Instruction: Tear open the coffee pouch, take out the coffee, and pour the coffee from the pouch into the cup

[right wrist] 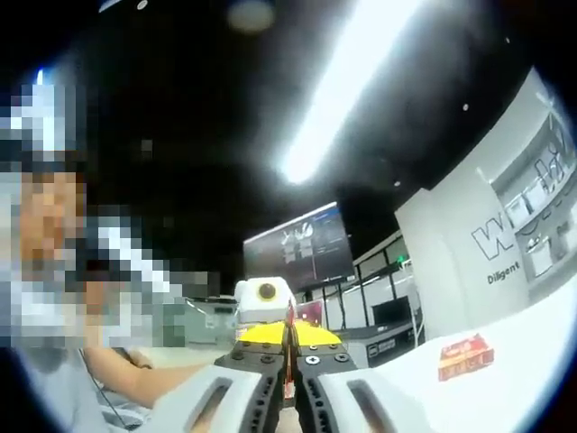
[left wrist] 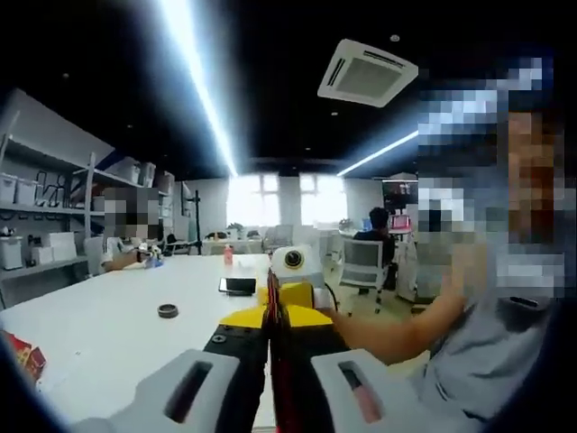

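The coffee pouch (left wrist: 272, 302) is held edge-on in the air, so it shows as a thin red strip. My left gripper (left wrist: 273, 361) is shut on it, its white jaws pressed together around the strip. The right gripper (left wrist: 281, 316), yellow and black, faces mine from just beyond and grips the same strip. In the right gripper view the pouch (right wrist: 290, 361) is again a narrow red-orange edge. My right gripper (right wrist: 290, 379) is shut on it, and the left gripper (right wrist: 281, 336) meets it head-on.
A white table (left wrist: 108, 325) lies below and to the left, with a small black ring (left wrist: 168, 310), a dark flat device (left wrist: 239, 285) and a red packet (left wrist: 22, 356). A person's arm (left wrist: 397, 325) reaches in from the right. Another red packet (right wrist: 464, 356) lies on the table (right wrist: 514, 347).
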